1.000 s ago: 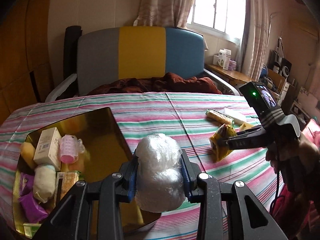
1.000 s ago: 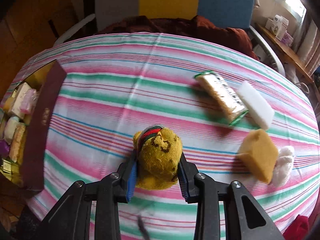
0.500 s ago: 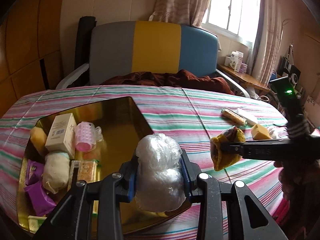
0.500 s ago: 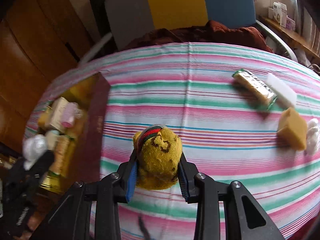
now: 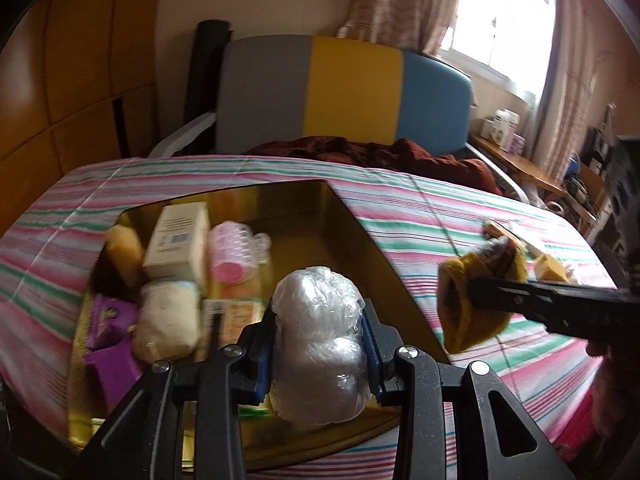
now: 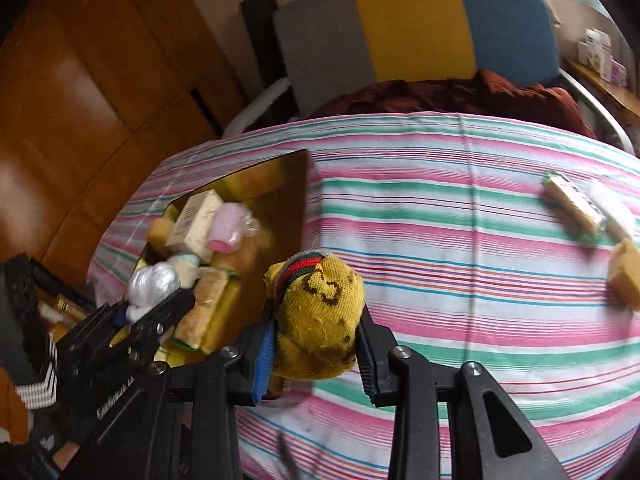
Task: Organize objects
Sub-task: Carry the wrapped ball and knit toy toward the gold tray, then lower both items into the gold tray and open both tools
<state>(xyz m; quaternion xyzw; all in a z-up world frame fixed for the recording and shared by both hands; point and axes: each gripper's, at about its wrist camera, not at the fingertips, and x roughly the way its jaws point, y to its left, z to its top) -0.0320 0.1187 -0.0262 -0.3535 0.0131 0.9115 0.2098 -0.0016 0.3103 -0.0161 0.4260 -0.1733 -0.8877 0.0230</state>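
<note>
My left gripper point(image 5: 318, 344) is shut on a clear crumpled plastic bundle point(image 5: 318, 336) and holds it over the near right part of the gold tray point(image 5: 320, 208). The bundle also shows in the right wrist view point(image 6: 152, 282). My right gripper point(image 6: 316, 336) is shut on a yellow knitted sock point(image 6: 320, 312) with a red and green band, above the striped cloth just right of the tray point(image 6: 276, 184). The sock also shows in the left wrist view point(image 5: 468, 300). The tray holds a white box point(image 5: 178, 240), a pink hair roller point(image 5: 228, 246), purple packets point(image 5: 108, 320) and other small items.
On the striped tablecloth at the right lie a wrapped snack bar point(image 6: 572, 204), a white block point(image 6: 616, 212) and a tan sponge point(image 6: 626, 276). A grey, yellow and blue chair point(image 5: 344, 92) with a brown cloth stands behind the table. Wooden panels are at the left.
Both grippers have moved left toward the tray with their loads. The left gripper now hangs over the tray, and the right gripper with the sock has come up beside the tray's right edge.
</note>
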